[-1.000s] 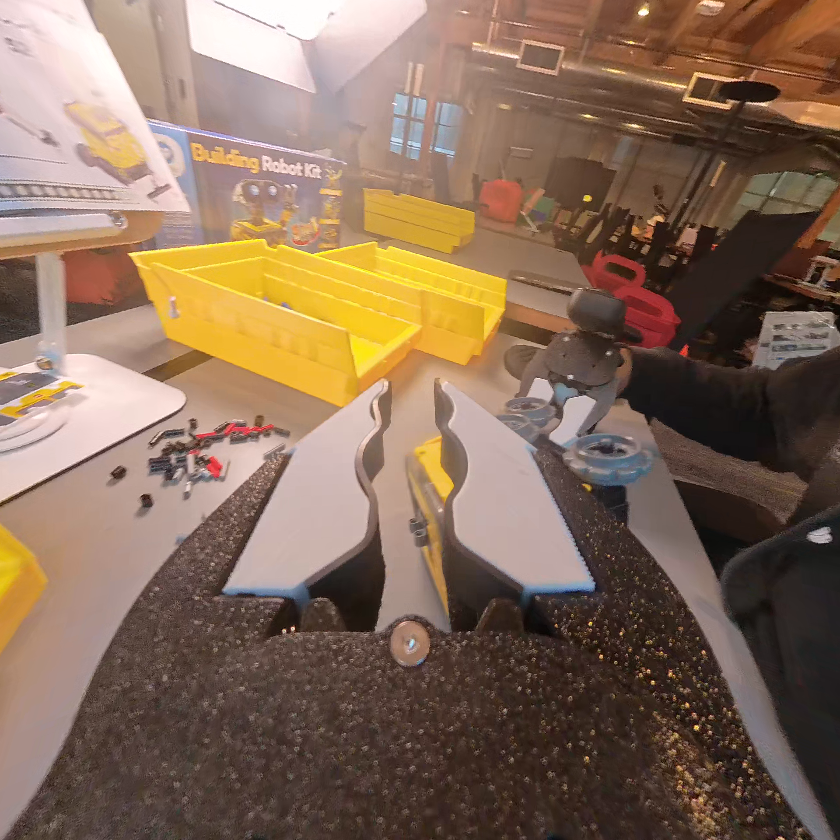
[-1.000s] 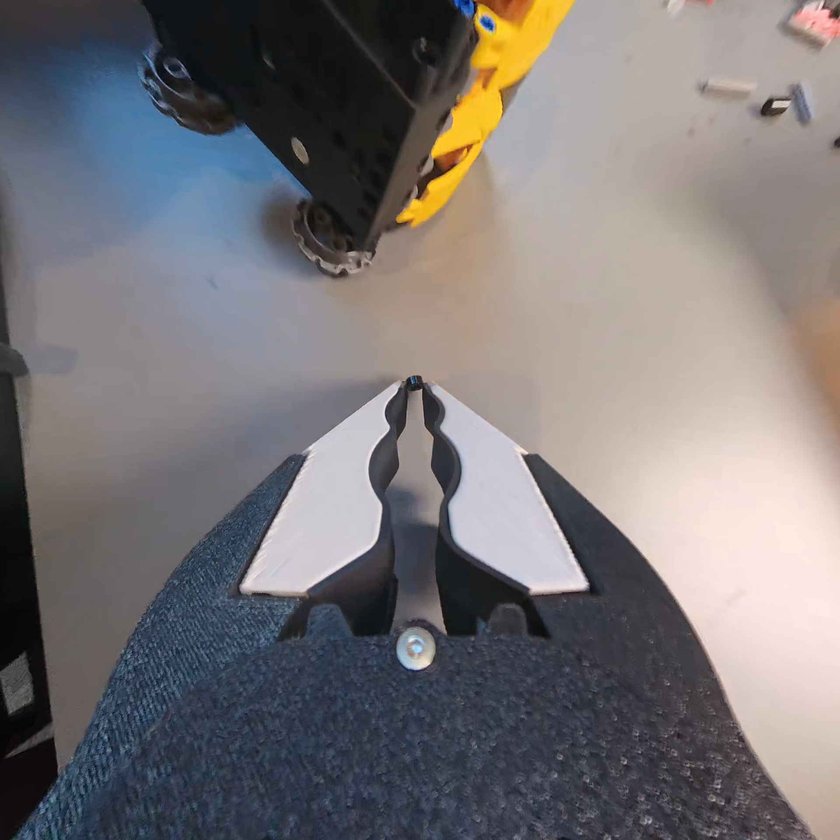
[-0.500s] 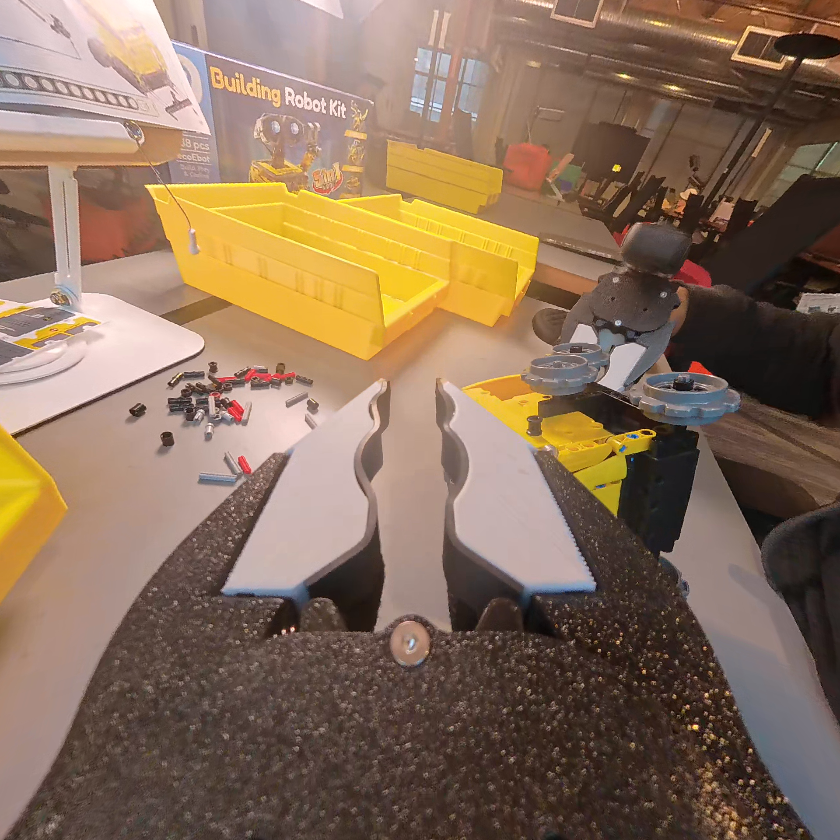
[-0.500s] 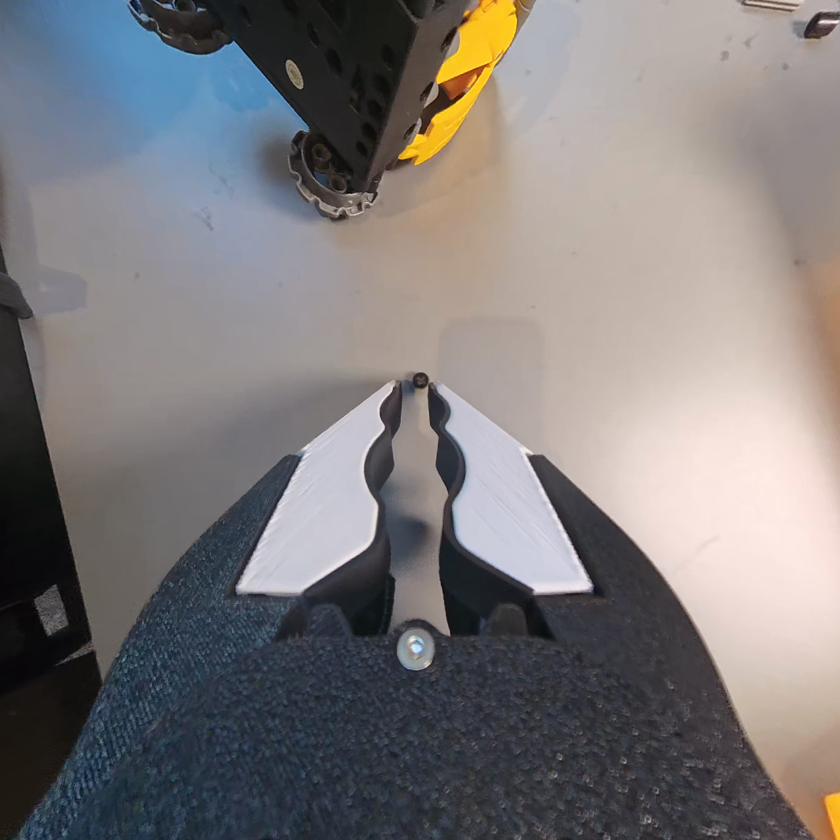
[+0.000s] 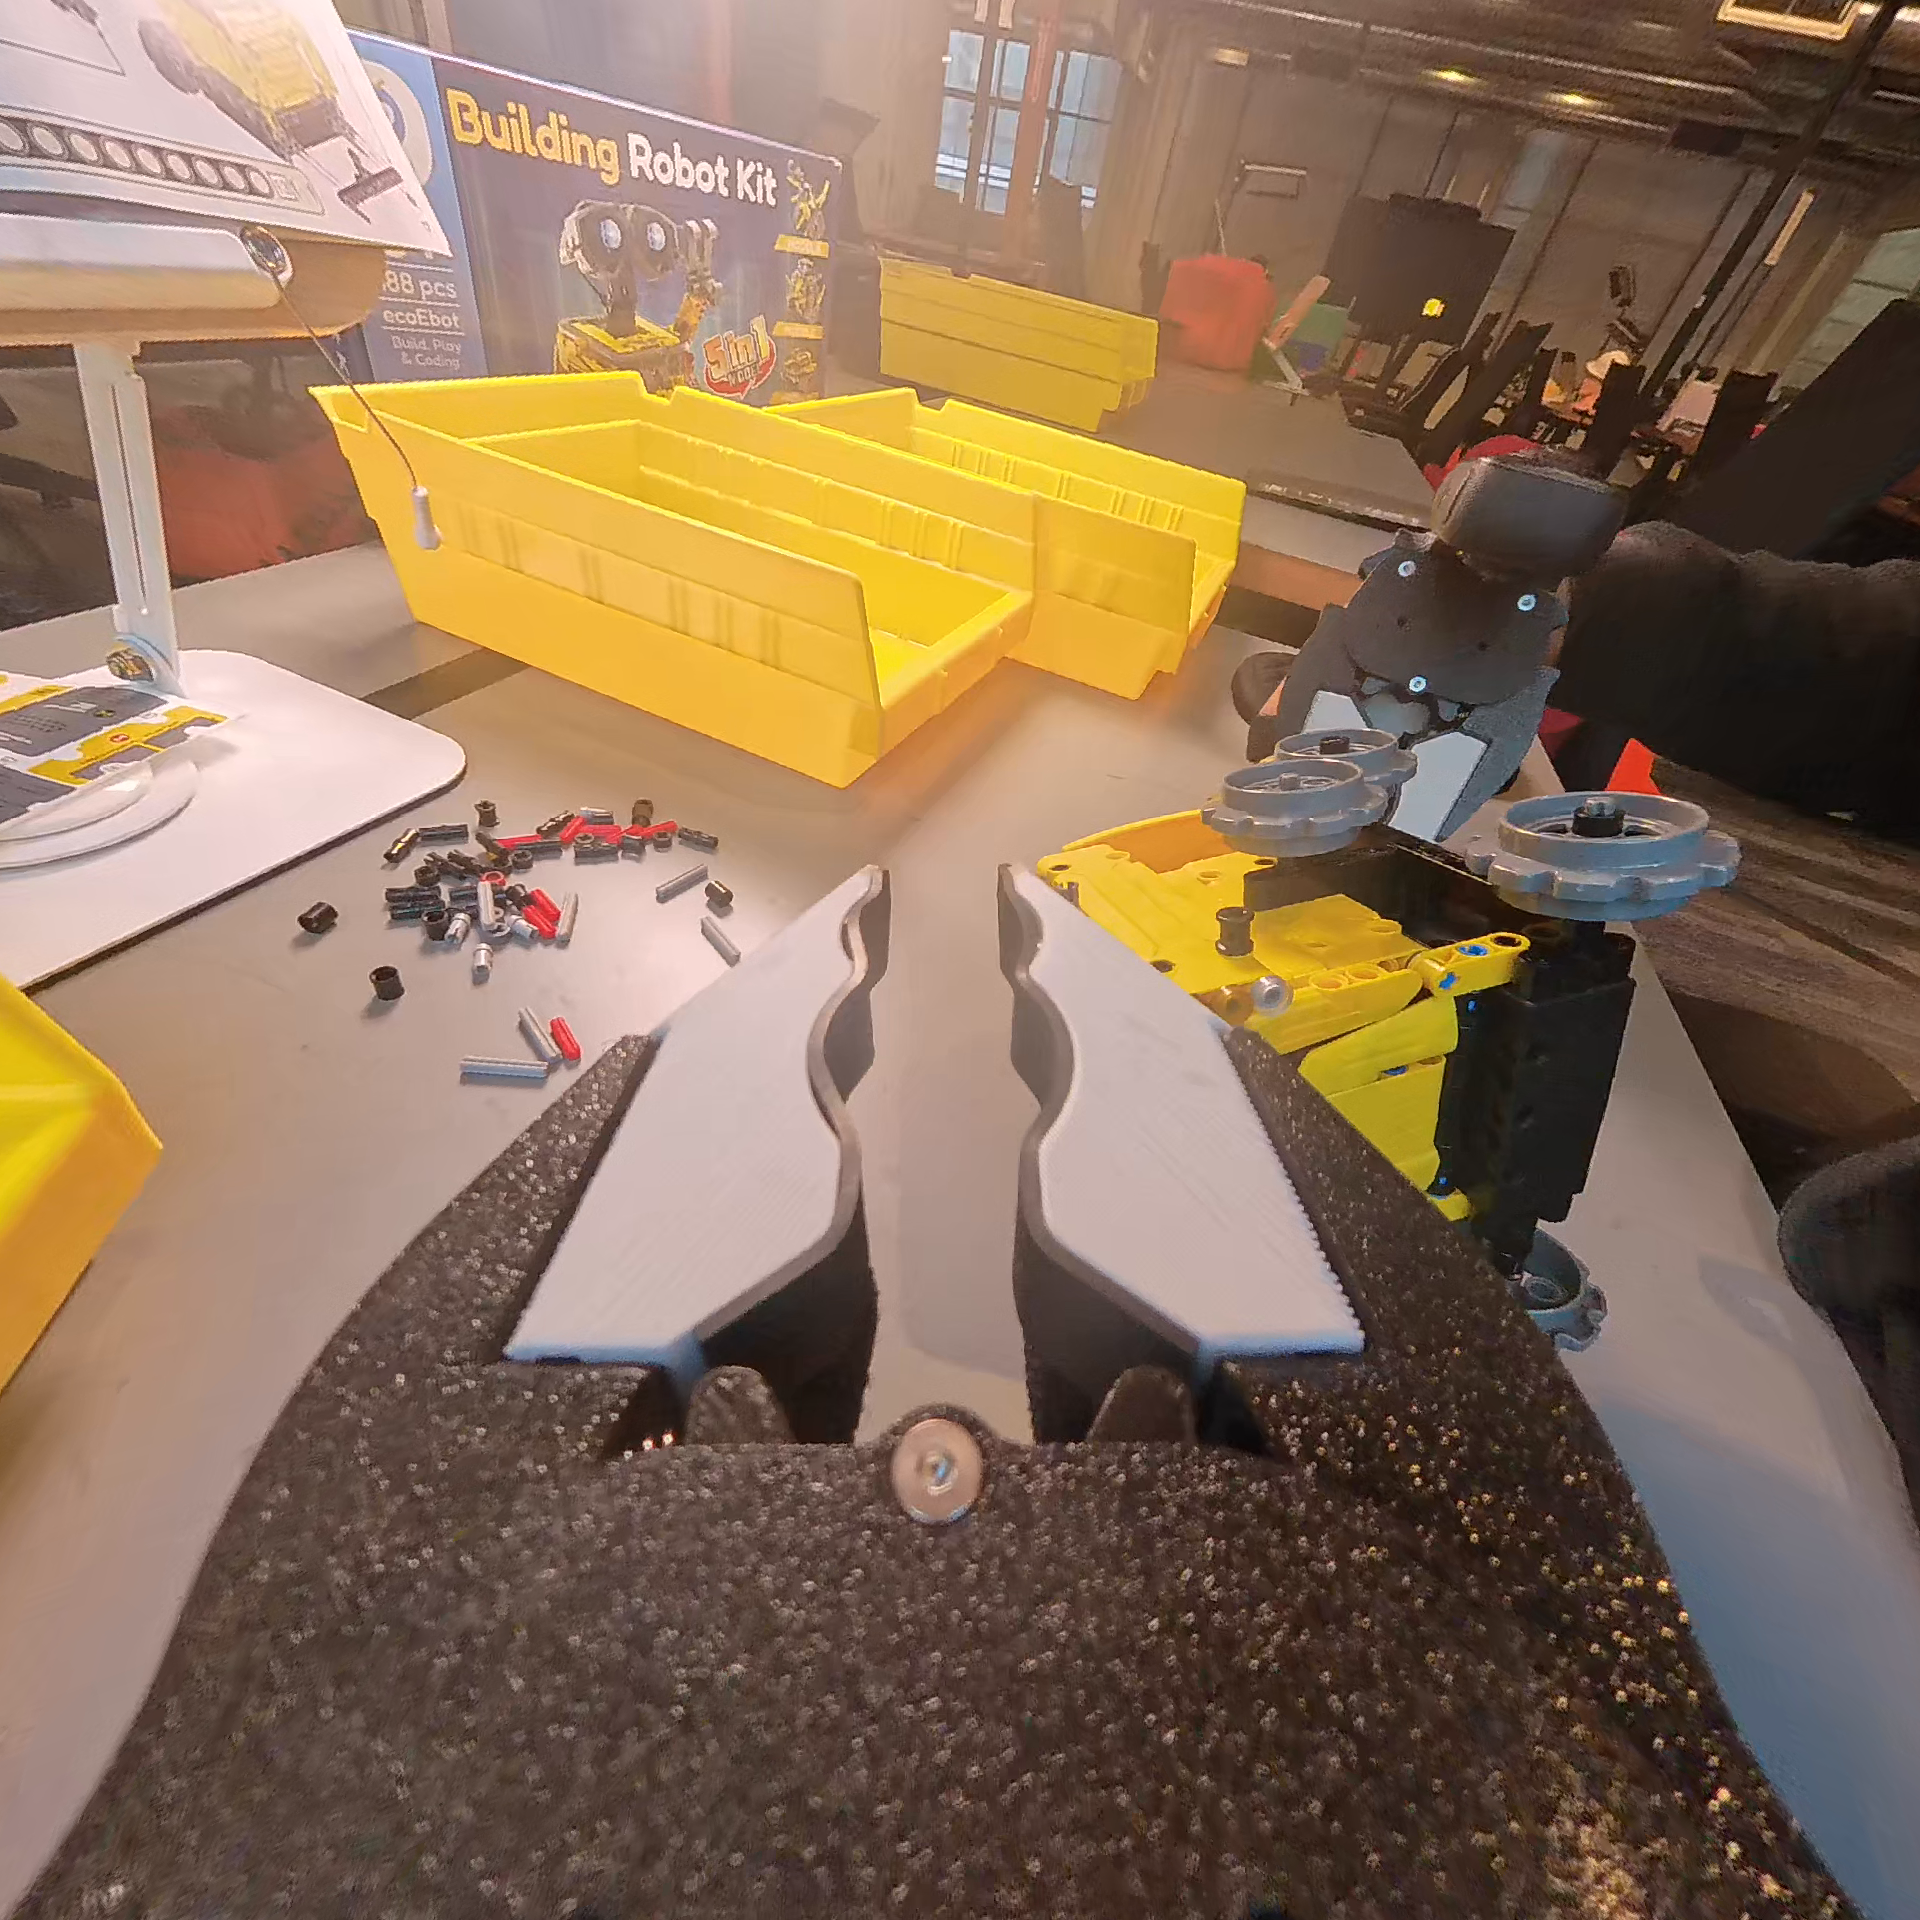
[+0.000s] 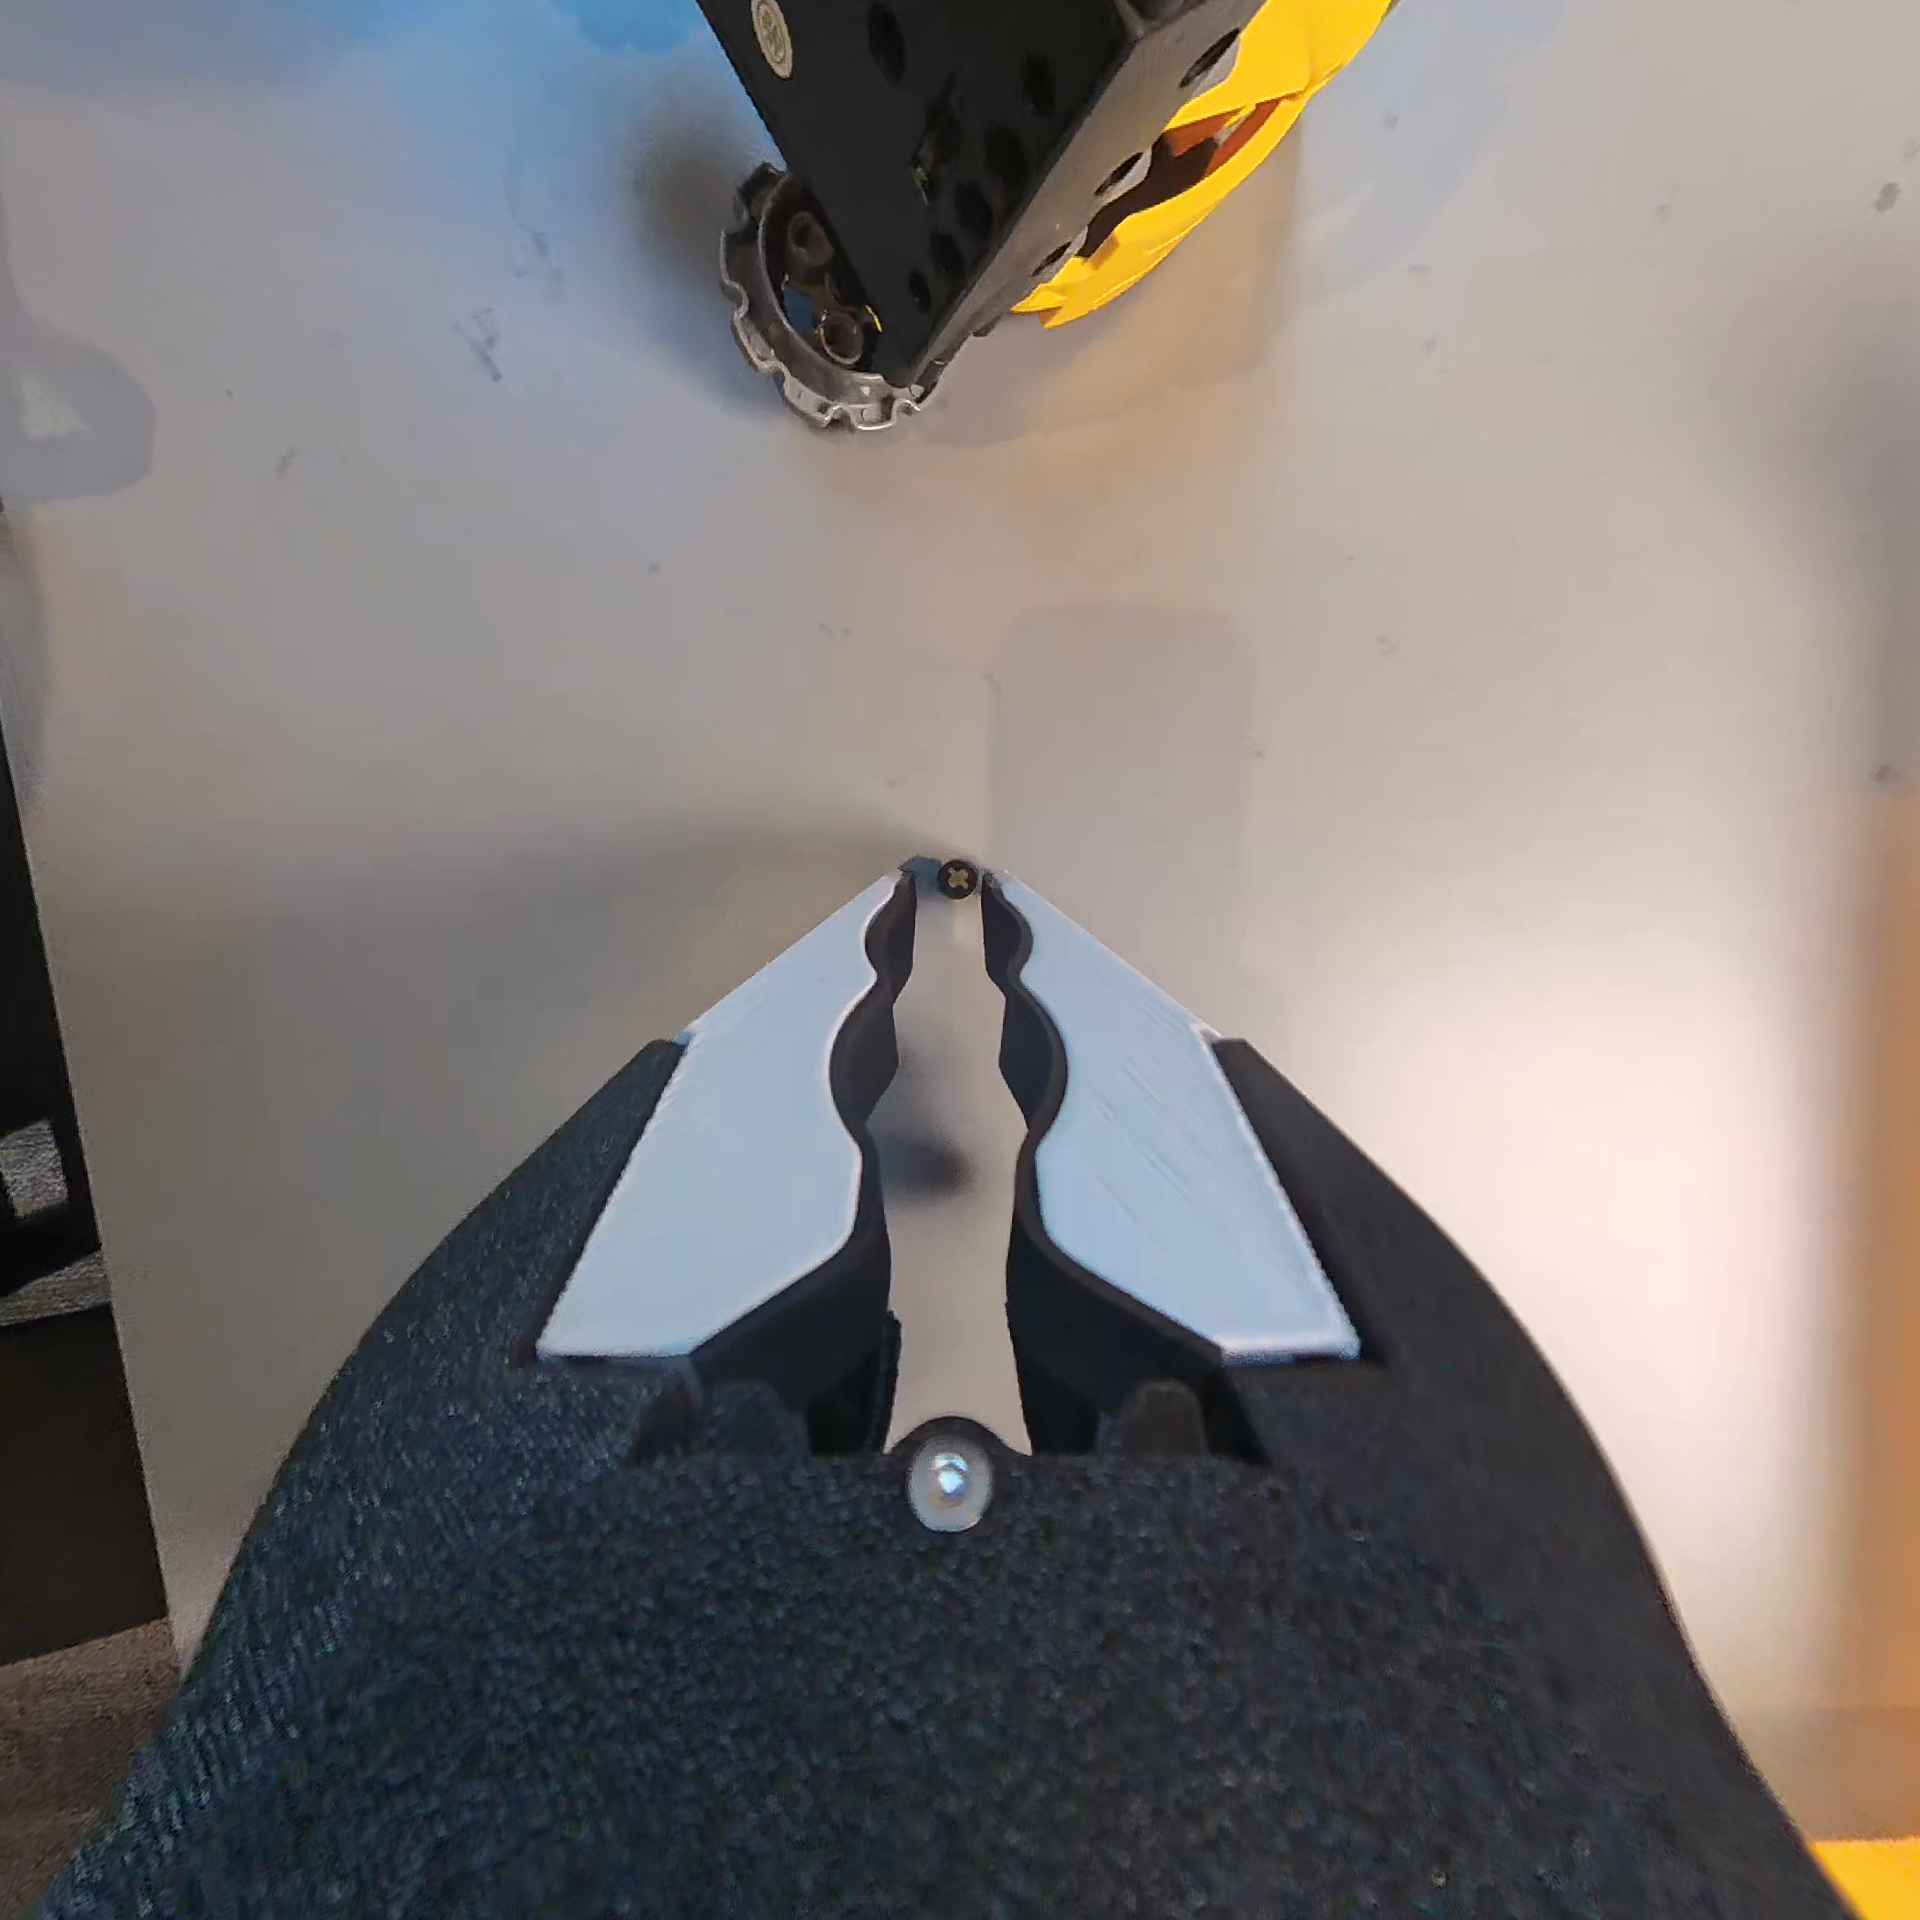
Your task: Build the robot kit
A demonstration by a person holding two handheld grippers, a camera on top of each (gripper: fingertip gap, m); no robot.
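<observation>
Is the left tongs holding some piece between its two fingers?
No, the left tongs is open with only bare table visible between its fingers.

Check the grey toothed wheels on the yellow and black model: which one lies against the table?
The lower wheel, under the black block at the model's near right corner. The other three sit on top, facing up.

Left wrist cam: low over table [image 5: 260,1195], facing fwd and slightly down across it, past own fingers [image 5: 727,1122] to yellow bins [image 5: 665,582], kit box [image 5: 623,239] and hall beyond. Wide, sees far. Right wrist cam: looking almost straight down at tabletop [image 6: 416,675], close in, little else visible. Shared by both: yellow-and-black model [image 5: 1371,977] w/ grey cog wheels, right of centre in left view, top edge in right view [image 6: 935,156]. Right gripper [image 5: 1403,748] also showing in left view, behind model.
</observation>
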